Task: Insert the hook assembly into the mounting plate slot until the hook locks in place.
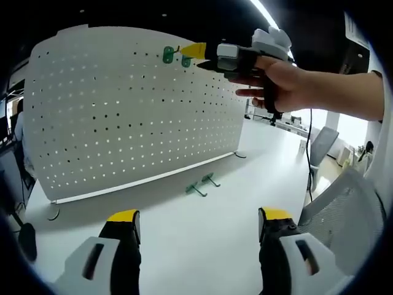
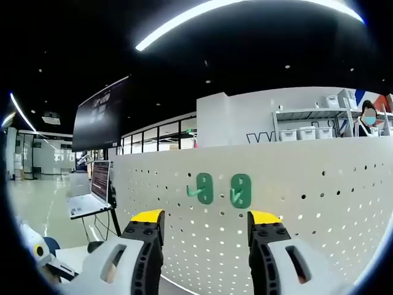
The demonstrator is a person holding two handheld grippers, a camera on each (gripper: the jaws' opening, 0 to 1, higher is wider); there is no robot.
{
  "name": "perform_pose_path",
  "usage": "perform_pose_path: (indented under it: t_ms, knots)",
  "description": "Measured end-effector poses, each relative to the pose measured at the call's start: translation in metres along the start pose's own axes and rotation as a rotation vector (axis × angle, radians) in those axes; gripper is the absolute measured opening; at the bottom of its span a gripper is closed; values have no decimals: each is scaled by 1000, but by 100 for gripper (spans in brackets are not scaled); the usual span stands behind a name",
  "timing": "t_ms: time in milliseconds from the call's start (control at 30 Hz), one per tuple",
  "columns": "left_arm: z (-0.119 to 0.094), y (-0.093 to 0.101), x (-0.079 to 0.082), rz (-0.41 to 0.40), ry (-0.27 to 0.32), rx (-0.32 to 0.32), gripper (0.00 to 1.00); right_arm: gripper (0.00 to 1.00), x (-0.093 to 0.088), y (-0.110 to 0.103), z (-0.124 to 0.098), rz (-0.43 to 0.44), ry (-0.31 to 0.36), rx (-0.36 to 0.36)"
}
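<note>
Left gripper view looks across a white table (image 1: pixel 202 233) at a big white board full of small round holes (image 1: pixel 129 117). This white pegboard stands upright on the table and fills the left and middle of the frame. We see our left gripper (image 1: pixel 199 224) at the bottom, with its two black jaws tipped in yellow. The jaws are spread wide apart and nothing is between them.

Near the top of the board, just left of the frame's top middle, two small green plastic hooks (image 1: pixel 177 57) hang side by side on the board. Our right gripper (image 1: pixel 199 52) comes in from the upper right, held by a hand (image 1: pixel 288 83). Its yellow tip is right beside the hung hooks. From this side we cannot tell if it touches them.

Two more green hooks (image 1: pixel 201 185) lie flat on the table, close together, below the board's right end and near the middle of the frame. A grey mesh chair (image 1: pixel 344 215) sits at the lower right.

In the right gripper view, the hung hooks (image 2: pixel 221 189) are in the middle of the frame, each with a flat oval green back plate pressed on the board (image 2: pixel 319 196). Our right gripper (image 2: pixel 206 221) rises from the bottom with its jaws spread apart, one on each side below the hooks, and it pinches nothing. An open laptop (image 2: pixel 92 193) sits at the left, and shelves with white bins (image 2: pixel 313 129) stand at the upper right behind the board.
</note>
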State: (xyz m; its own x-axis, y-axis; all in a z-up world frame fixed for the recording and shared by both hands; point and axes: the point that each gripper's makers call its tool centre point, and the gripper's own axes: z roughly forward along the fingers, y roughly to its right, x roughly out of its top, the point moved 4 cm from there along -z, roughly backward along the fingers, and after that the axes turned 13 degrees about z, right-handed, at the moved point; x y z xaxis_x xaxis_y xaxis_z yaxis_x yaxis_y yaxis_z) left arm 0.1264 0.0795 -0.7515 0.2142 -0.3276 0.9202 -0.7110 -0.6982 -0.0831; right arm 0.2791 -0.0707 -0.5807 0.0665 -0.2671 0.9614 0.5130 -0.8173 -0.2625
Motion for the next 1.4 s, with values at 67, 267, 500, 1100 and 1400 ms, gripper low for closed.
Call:
perform_pose_path:
  t_ms: [67, 267, 500, 1100, 1400]
  knots:
    - [0, 1, 0, 1, -1, -2, 81, 53, -3, -1, -5, 6, -7, 27]
    - [0, 2, 1, 6, 0, -7, 81, 53, -11, -2, -12, 15, -31, 67]
    - [0, 2, 1, 5, 1, -5, 80, 54, -16, -1, -25, 4, -46, 85]
    - [1, 3, 0, -5, -5, -10, 81, 56, -64, 22, -101, -21, -178, 65]
    - [2, 2, 1, -10, -5, -11, 81, 57, -82, 32, -134, 5, -223, 26]
